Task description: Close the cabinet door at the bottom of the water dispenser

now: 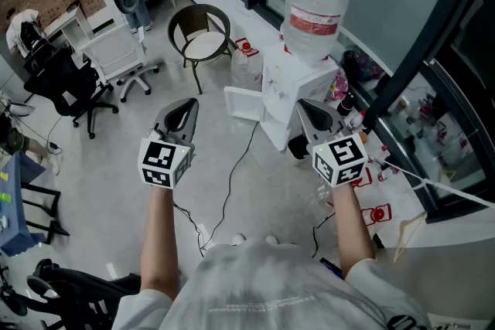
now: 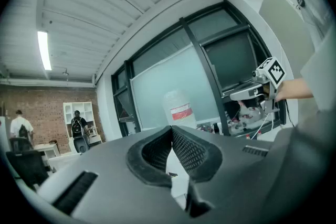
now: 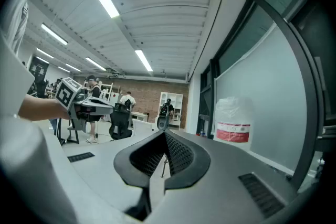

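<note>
Status: task not started, as far as visible.

- Water dispenser [image 1: 298, 85] at 1 o'clock of the head view, standing on the floor [image 1: 255, 205], bottle [image 1: 315, 0] on top.
- Cabinet door [image 1: 245, 104] at the bottom still open: swung out to the 9 o'clock side of the dispenser body, white panel facing up-frame, well off its opening.
- Left gripper [image 1: 182, 110] at 8 o'clock from the door, near it in the head view but apart. Jaws pressed together, nothing between the pads. Own view lines the tips up under the bottle at 12 o'clock.
- Right gripper [image 1: 312, 113] at 4 o'clock from the door, overlapping the dispenser's lower front in the head view. No contact evident: own view puts the bottle off at 2 o'clock and at a distance. Jaws closed too, empty.
- Both held level, not aimed down at the door.
- Cable [image 1: 230, 185] trailing across the floor from the 6 o'clock side up toward the dispenser base; chair [image 1: 203, 35] at 11 o'clock, clear of the door's swing.

Left to do: everything. Judgement: drop one gripper to door height, get behind the free edge, push it round toward 3 o'clock until flush. Left gripper looks better placed for that. Closed jaws fine for a push, no grasp needed.
</note>
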